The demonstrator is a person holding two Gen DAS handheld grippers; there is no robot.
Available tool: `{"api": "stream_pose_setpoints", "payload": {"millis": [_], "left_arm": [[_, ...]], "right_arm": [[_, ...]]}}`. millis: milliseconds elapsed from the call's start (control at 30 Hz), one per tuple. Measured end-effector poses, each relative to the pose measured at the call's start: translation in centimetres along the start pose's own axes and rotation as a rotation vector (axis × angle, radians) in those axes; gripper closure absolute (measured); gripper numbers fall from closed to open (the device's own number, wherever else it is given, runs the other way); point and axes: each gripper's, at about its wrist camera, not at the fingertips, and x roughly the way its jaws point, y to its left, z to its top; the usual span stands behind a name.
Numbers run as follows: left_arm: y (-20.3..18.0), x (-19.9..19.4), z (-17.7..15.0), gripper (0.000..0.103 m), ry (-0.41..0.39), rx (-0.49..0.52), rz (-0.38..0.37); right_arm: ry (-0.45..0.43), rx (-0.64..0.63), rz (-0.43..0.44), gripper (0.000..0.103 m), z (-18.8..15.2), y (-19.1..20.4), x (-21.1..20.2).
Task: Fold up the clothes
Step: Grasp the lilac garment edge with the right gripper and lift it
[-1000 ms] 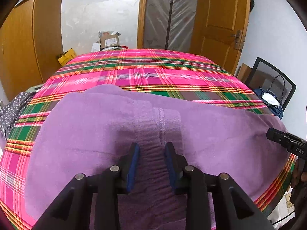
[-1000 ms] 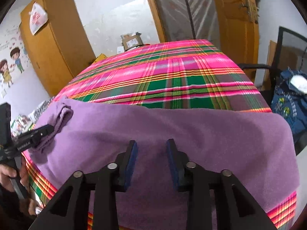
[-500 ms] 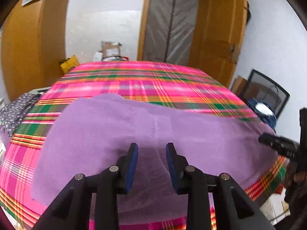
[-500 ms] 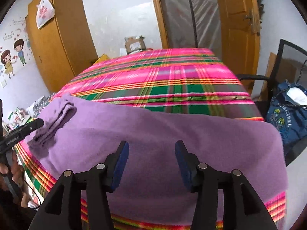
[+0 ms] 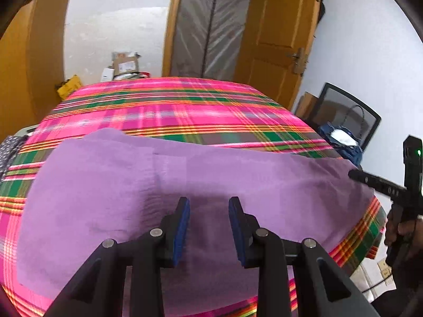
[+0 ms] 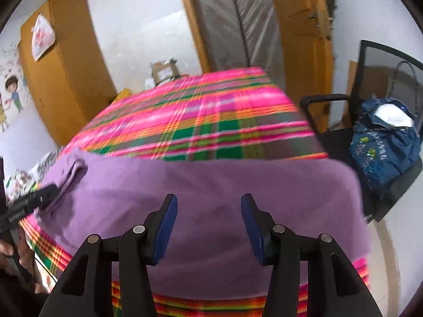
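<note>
Hovering over the purple garment (image 5: 201, 185), we have both tools clear of the cloth. It lies spread flat across the near part of the bed, on the pink plaid cover (image 5: 169, 105), its near edge hanging just over the bed's near side. The left gripper (image 5: 208, 222) has its jaws apart with nothing between them; the right gripper (image 6: 206, 224) stands wider still, also empty. At the garment's left end a rolled or bunched fold (image 6: 71, 177) shows in the right wrist view, so we judge one fold is laid and we are between steps. Next we need to pick fresh hold points, probably the two ends or near corners, close on a single layer at each, and carry them over evenly so the cloth does not drag off the edge.
</note>
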Motion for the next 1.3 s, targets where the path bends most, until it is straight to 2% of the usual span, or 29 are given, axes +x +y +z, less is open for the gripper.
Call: {"api": "stream_pose_setpoints", "payload": {"millis": [300,467,733,867,1100,1300], "left_arm": [[-3.3,2.0,-0.4,0.072,0.068,0.085,-0.087],[-4.3,2.3,-0.4,0.072,0.076,0.101,-0.105],[-4.9,2.3,-0.4,0.072,0.083,0.107,-0.114],[-5.2,2.4,-0.4,0.072,0.088,0.11,-0.117],[-5.7,2.7,-0.4,0.072,0.096,0.116,-0.116],[-5.8,3.1,-0.4,0.072,0.106,0.112,-0.106]], "right_arm": [[-0.025,0.292,-0.043,0.051,-0.6,-8.2,-2.9],[-0.049,0.429,-0.057,0.05,-1.6,-11.8,-4.6],[-0.049,0.724,0.054,0.049,-4.2,-16.6,-5.1],[-0.035,0.82,0.106,0.048,-5.3,-17.7,-4.7],[0.057,1.036,0.258,0.044,-8.0,-19.7,-2.2],[0.087,1.169,0.398,0.043,-9.3,-20.4,-0.3]]}}
